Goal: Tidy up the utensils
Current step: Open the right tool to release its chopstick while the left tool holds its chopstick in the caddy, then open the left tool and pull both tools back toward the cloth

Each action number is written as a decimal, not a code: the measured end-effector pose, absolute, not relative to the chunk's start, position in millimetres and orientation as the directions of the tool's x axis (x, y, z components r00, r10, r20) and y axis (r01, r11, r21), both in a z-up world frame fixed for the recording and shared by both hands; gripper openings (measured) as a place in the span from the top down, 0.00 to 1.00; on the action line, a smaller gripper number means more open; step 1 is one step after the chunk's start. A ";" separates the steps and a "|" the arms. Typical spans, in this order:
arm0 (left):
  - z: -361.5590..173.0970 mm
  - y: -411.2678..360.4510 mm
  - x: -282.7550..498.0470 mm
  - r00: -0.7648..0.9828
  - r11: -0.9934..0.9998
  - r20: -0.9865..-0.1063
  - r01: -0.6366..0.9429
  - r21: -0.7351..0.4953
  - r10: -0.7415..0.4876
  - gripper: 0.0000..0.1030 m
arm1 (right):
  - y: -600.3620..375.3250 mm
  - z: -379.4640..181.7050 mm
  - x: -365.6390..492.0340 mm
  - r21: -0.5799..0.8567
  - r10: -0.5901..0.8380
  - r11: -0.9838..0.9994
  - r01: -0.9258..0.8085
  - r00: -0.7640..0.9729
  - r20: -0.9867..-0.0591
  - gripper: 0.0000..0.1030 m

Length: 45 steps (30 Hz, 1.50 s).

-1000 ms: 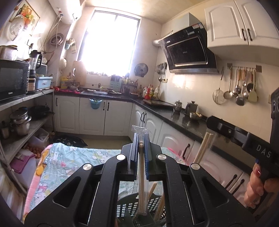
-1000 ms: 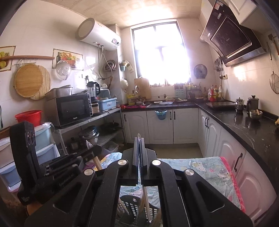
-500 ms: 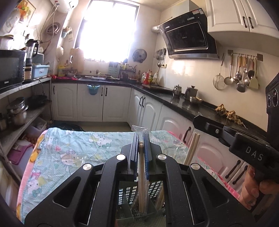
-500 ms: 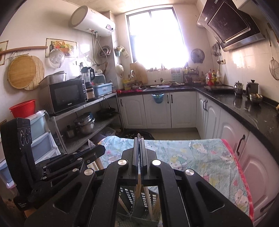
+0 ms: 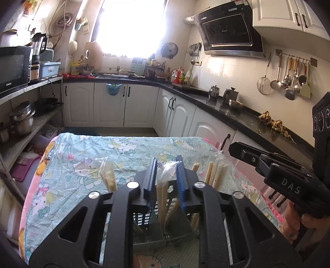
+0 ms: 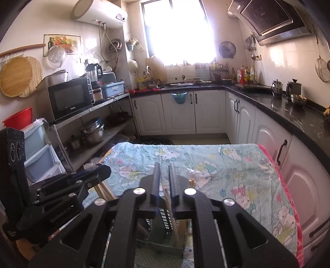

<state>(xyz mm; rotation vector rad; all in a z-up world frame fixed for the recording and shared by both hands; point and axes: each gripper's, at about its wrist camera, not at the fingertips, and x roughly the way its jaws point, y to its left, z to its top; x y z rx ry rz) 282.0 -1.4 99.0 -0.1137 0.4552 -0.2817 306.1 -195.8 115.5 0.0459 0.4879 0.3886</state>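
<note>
— What does each of your cameras catch that the other misses?

— My left wrist view shows the row of metal ladles and strainers point(image 5: 288, 79) hanging on the tiled wall, and my right gripper point(image 5: 266, 165) from the side. My right wrist view shows the white cylindrical water heater point(image 6: 99, 13) and the round woven trays point(image 6: 18, 77) instead, with my left gripper point(image 6: 78, 185) at its left edge.

— And the jaws?

— My left gripper point(image 5: 165, 175) stands parted to a moderate gap around plastic-wrapped pale wooden chopsticks point(image 5: 162, 191); whether the blue pads touch them I cannot tell. My right gripper point(image 6: 164, 177) is parted only narrowly, with chopsticks point(image 6: 170, 206) standing between its fingers.

— Where are the chopsticks?

— Upright in the dark slotted plastic utensil basket point(image 5: 165, 239), which stands on the cartoon-print light blue tablecloth point(image 5: 123, 152) directly below both grippers.
</note>
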 end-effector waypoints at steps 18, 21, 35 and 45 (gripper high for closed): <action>111.0 31.5 253.8 0.865 0.960 -0.435 0.165 -0.226 -0.251 0.10 | -206.5 117.1 275.1 0.070 0.331 0.940 -0.335 0.838 -0.434 0.59; 111.6 39.7 245.2 0.865 0.960 -0.440 0.146 -0.240 -0.242 0.10 | -208.2 118.0 267.9 0.065 0.329 0.940 -0.334 0.842 -0.427 0.55; 99.3 66.8 213.7 0.864 0.965 -0.469 0.067 -0.253 -0.183 0.10 | -199.0 114.7 238.6 0.053 0.364 0.924 -0.379 0.826 -0.431 0.51; 82.5 84.3 196.7 0.855 0.965 -0.497 0.017 -0.262 -0.150 0.10 | -184.4 107.7 226.1 0.049 0.398 0.905 -0.422 0.801 -0.446 0.51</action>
